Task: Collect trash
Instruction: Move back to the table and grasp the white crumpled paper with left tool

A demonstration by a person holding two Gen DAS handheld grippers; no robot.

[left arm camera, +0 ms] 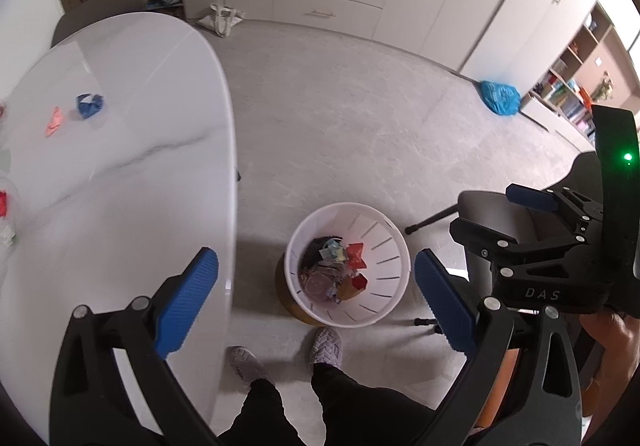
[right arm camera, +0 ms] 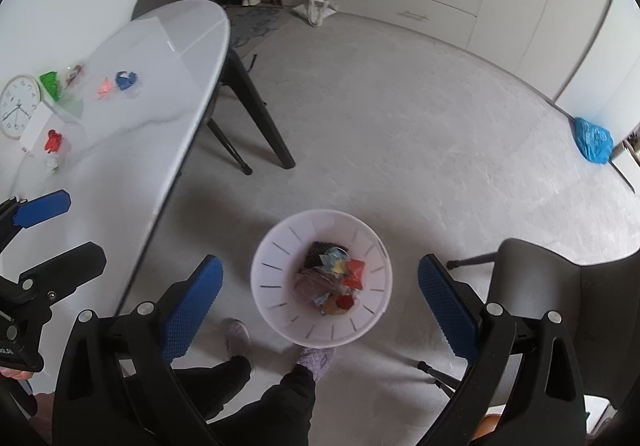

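1. Above the round white slotted plastic wastebasket [left arm camera: 348, 264], the left gripper [left arm camera: 316, 300] is pointing steeply downward, its blue ribbed fingers [left arm camera: 186, 300] standing wide apart and gripping nothing.
2. Beside it, toward three o'clock in the left wrist view, the right gripper [right arm camera: 318, 300] is tilting down over the same basket, its jaws also spread wide and empty.
3. Inside the wastebasket, crumpled red, yellow and dark wrappers [right arm camera: 334, 280] are lying in a heap at the bottom.
4. At nine o'clock, the glossy white oval table [left arm camera: 120, 173] is carrying more trash: a crumpled blue wrapper [left arm camera: 90, 105] just beside a pink scrap [left arm camera: 54, 121], and a red piece [right arm camera: 53, 141] near a round white wall clock [right arm camera: 18, 105].
5. At six o'clock, the person's dark trouser legs and pale slippers [left arm camera: 326, 342] are standing next to the basket.
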